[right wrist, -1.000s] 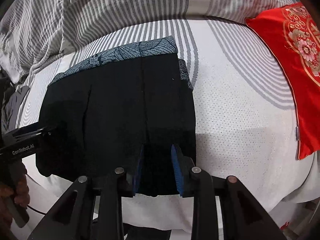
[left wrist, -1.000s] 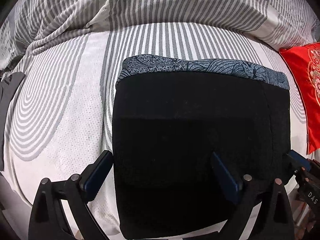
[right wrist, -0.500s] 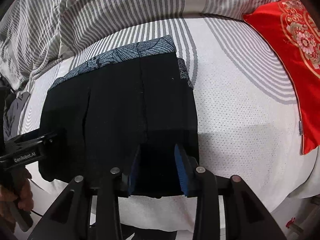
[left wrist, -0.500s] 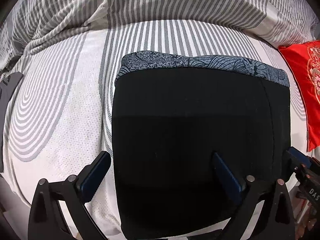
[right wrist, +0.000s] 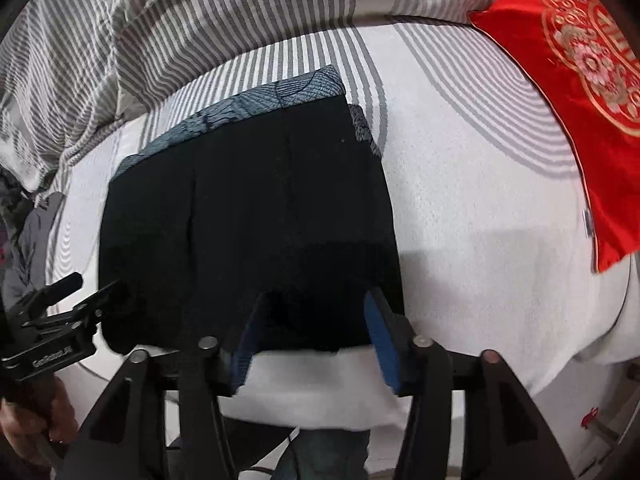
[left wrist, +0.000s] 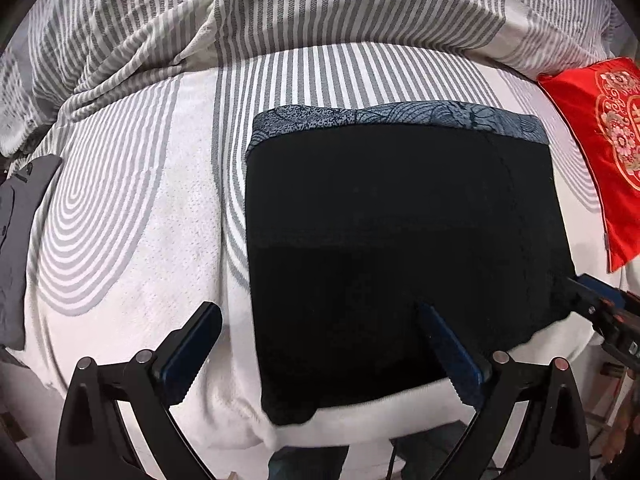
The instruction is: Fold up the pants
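The black pants point(left wrist: 400, 248) lie folded into a flat rectangle on the bed, with a blue-grey patterned waistband point(left wrist: 392, 118) along the far edge. They also show in the right wrist view point(right wrist: 256, 220). My left gripper point(left wrist: 320, 340) is open and empty, its jaws spread wide over the near left corner of the pants. My right gripper point(right wrist: 316, 320) is open and empty at the near right edge of the pants. It also shows at the right edge of the left wrist view point(left wrist: 600, 304).
The bed has a white sheet with grey stripes and arcs point(left wrist: 120, 220). A rumpled striped duvet point(left wrist: 280, 8) lies behind. A red embroidered cushion point(right wrist: 580, 80) sits at the right. A dark grey garment point(left wrist: 20, 240) lies at the left. The bed's front edge is close below.
My right gripper has opened wider and drawn back from the pants' near edge. My left gripper has pulled back a little. The pants lie still.
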Demonstrator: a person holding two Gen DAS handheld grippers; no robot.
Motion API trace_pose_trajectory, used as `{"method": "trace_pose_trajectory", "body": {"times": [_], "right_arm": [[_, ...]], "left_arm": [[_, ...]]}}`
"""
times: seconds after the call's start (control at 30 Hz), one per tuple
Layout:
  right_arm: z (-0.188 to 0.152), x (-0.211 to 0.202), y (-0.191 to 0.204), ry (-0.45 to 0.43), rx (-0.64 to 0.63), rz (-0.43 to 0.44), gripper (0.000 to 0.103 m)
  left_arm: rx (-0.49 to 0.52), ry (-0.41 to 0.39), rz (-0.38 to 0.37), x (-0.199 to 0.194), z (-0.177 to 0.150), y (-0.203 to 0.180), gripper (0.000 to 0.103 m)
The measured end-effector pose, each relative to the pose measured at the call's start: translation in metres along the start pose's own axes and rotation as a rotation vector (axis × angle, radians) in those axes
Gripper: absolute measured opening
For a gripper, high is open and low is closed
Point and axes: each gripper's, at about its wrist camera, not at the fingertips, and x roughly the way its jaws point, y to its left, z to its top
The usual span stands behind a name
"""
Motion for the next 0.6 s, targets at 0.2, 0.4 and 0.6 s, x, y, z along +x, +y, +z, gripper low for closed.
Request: {"method": "trace_pose_trajectory", "body": {"times": [0.2, 0.4, 0.6], "right_arm": [[-0.022, -0.024, 0.005, 0.017, 0.018, 0.022, 0.067], [-0.029, -0.054, 0.018, -0.006, 0.021, 0.038, 0.075], [-0.030, -0.085, 0.039, -0.044, -0.014, -0.012, 0.089]], "left_arm": [[0.041, 0.015, 0.029, -0.017, -0.009, -0.002, 0.101], [0.107, -0.017, 0.062, -0.049, -0.022, -0.008, 0.102], [0.131, -0.051, 0.051, -0.082, -0.035, -0.012, 0.102]]}}
